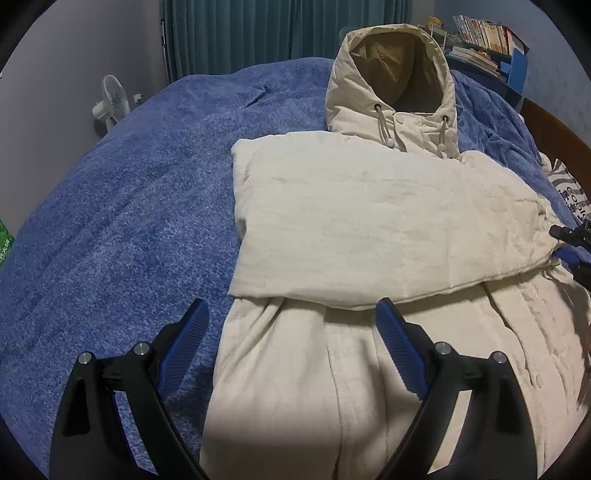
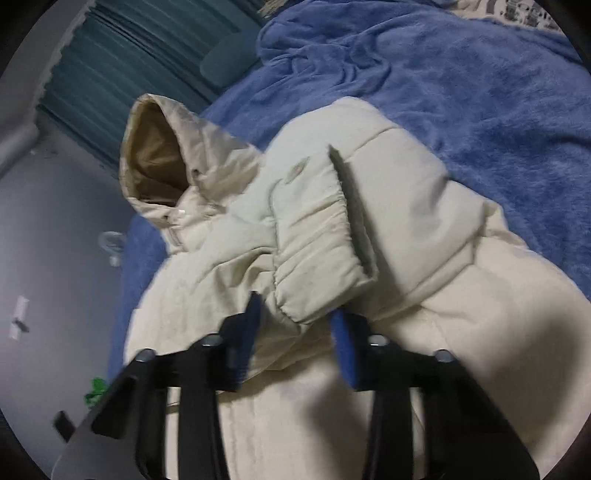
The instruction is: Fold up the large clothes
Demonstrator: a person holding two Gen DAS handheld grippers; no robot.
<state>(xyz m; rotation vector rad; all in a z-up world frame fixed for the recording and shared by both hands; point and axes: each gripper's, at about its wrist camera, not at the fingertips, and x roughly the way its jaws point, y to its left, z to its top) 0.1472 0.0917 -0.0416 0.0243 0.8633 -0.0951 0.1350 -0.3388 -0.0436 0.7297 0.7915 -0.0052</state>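
Observation:
A cream hooded padded jacket (image 1: pixel 369 221) lies front up on a blue blanket (image 1: pixel 129 203), its hood (image 1: pixel 391 70) pointing away. One sleeve is folded flat across the chest. My left gripper (image 1: pixel 291 321) is open and empty, hovering over the jacket's lower left part. My right gripper (image 2: pixel 299 314) holds the cuff (image 2: pixel 317 269) of the sleeve between its blue pads; it also shows at the right edge of the left wrist view (image 1: pixel 572 240). The jacket fills the right wrist view (image 2: pixel 443 314), with the hood (image 2: pixel 166 158) at upper left.
The blue blanket (image 2: pixel 480 74) covers the whole bed. Teal curtains (image 1: pixel 277 29) hang behind. A white fan (image 1: pixel 110 103) stands at the left wall. Shelves with books (image 1: pixel 480 40) are at the back right. A patterned cloth (image 1: pixel 569 192) lies at the right edge.

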